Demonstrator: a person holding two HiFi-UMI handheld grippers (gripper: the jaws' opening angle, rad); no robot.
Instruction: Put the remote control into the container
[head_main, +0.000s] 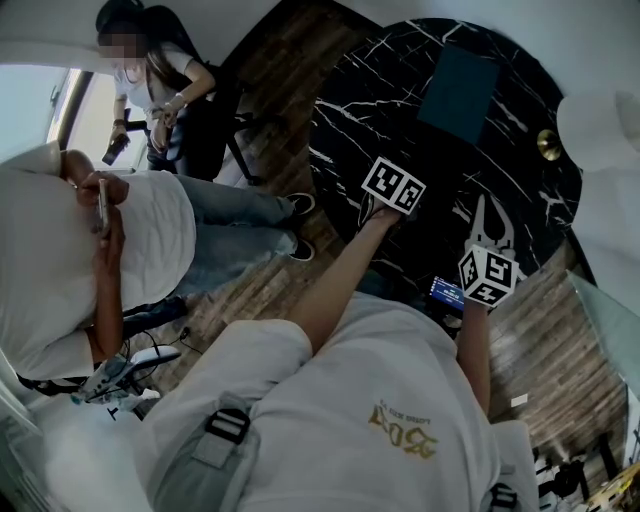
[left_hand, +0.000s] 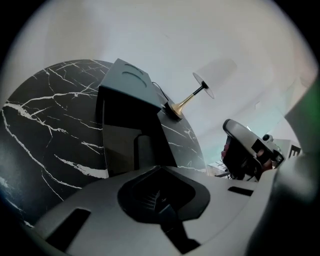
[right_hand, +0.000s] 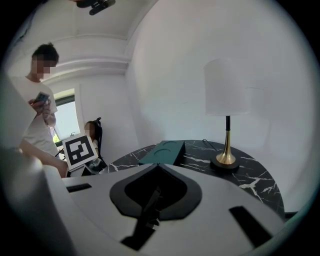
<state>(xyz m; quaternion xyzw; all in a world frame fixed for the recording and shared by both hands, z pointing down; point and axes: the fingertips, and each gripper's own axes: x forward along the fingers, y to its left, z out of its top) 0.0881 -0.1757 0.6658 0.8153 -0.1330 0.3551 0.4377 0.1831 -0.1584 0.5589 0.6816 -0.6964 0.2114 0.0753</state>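
At the container's (left_hand: 131, 95) open front stands a dark slab, seemingly the remote control (left_hand: 145, 150), which I judge light, stiff and slick, best pinched across its long edges; my left tongs (left_hand: 160, 170) and right tongs (right_hand: 159, 167) are clenched empty.

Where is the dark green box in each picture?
Head view: the green box is at the upper right, on the black marble table.
Left gripper view: upper middle, left of centre.
Right gripper view: the middle.
Shared landmark: the gold-footed lamp near it.
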